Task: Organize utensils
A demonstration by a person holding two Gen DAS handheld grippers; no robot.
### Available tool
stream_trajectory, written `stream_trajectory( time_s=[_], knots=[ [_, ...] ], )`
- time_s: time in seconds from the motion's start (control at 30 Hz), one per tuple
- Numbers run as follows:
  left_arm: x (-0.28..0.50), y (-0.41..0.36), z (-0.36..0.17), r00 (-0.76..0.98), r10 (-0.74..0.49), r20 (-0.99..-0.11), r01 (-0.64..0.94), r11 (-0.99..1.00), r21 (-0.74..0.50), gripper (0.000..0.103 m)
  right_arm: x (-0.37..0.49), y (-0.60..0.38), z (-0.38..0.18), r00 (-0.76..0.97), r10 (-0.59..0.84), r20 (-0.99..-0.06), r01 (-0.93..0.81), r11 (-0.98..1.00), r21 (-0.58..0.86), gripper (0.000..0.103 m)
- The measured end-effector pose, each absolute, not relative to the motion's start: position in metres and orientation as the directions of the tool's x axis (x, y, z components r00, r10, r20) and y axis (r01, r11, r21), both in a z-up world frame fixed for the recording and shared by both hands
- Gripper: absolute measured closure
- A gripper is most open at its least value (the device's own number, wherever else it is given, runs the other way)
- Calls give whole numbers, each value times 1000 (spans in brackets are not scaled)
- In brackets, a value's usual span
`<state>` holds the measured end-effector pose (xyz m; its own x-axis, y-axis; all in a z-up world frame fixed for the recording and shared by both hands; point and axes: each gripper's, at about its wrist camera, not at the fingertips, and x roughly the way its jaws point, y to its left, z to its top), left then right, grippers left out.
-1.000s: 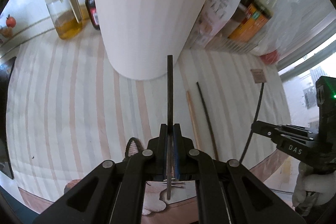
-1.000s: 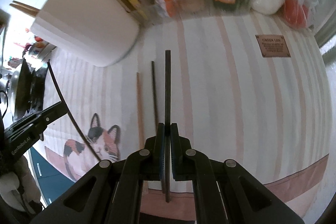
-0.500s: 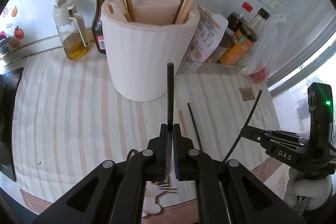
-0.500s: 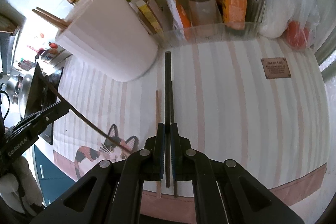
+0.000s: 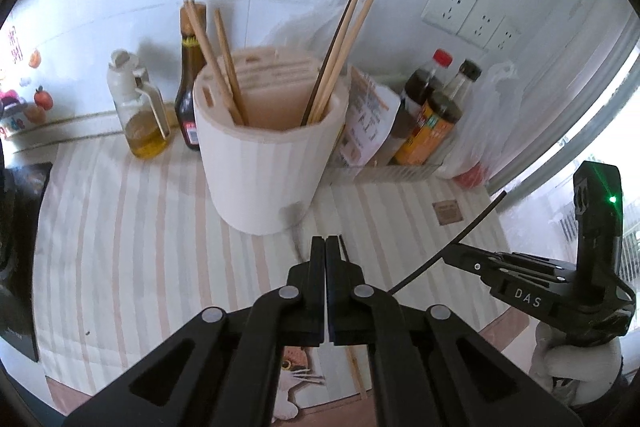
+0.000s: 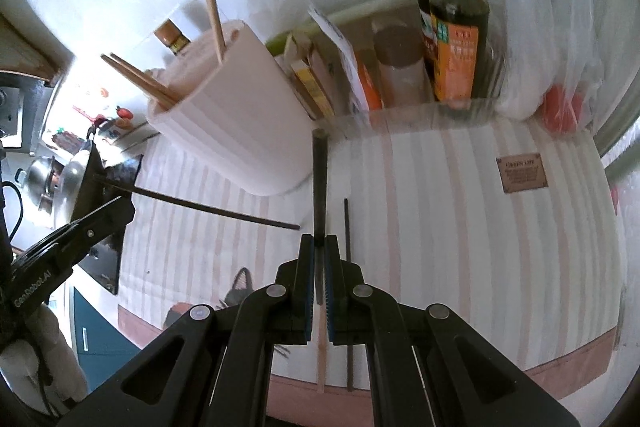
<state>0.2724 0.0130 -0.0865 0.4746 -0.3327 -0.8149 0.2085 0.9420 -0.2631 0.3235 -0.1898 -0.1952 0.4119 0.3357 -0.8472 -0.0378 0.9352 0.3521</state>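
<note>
Two dark chopsticks are riding in your hands, one in each. Your left gripper (image 5: 326, 243) is pinching shut on the left stick (image 6: 200, 205), and your right gripper (image 6: 319, 243) is clamping narrow on the right stick (image 6: 320, 183). Both are hanging above the striped mat (image 6: 460, 227) on the tabletop.

The holder (image 5: 260, 167) is standing upright at the back of the mat with several chopsticks already leaning in it. From your left gripper it is sitting almost dead ahead, a touch to the left. From your right gripper it is lying ahead and off to the left, so the left hand is looking like the better lined-up one.

The right stick is running straight out along its gripper's fingers, its far end pointing at the holder's lower right side, well below the rim. In the right view, the left stick is lying crosswise, nearly level, its free end reaching toward your right gripper. Neither is aiming into the mouth yet; each is probably needing to come over the rim and tip more upright.

Two more are still waiting flat on the mat just beside your right gripper: a dark stick (image 6: 346, 227) and a wooden stick (image 6: 321, 359), both lying lengthwise toward the back.
</note>
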Motion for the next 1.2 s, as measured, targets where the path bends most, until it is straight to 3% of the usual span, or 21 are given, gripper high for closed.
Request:
stream_trajectory(
  time_s=[0.2,0.3,0.37,0.4,0.57,0.9,1.07,1.2],
  knots=[
    [275,24,-88,476,-358,-803,193,934,-302,103,327,-186,-178,438,347,-829,-60,932,358,99],
    [267,50,-107,463,-373,-804,115,925,-363,96,325,-188,-177,440,351,-827,-55,929,365,99],
    [262,68,-133,422,-347,-837,43,930,-364,76,324,-191,-181,429,352,-832,-45,928,370,99],
    [260,77,-147,403,-331,-853,-1,932,-362,57,323,-194,-186,421,350,-837,-26,927,375,99],
    [258,73,-201,275,-357,-892,-62,920,-388,56,317,-214,-209,364,327,-872,37,930,364,99],
    [257,-59,-264,83,-373,-924,133,923,-361,56,298,-289,-200,309,298,-903,78,938,337,103],
    [261,-95,-292,67,-246,-967,182,956,-230,56,299,-308,-221,242,353,-904,87,920,383,103],
    [262,-111,-304,96,-153,-984,196,972,-132,58,316,-338,-286,214,462,-861,282,814,508,102]
  ],
)
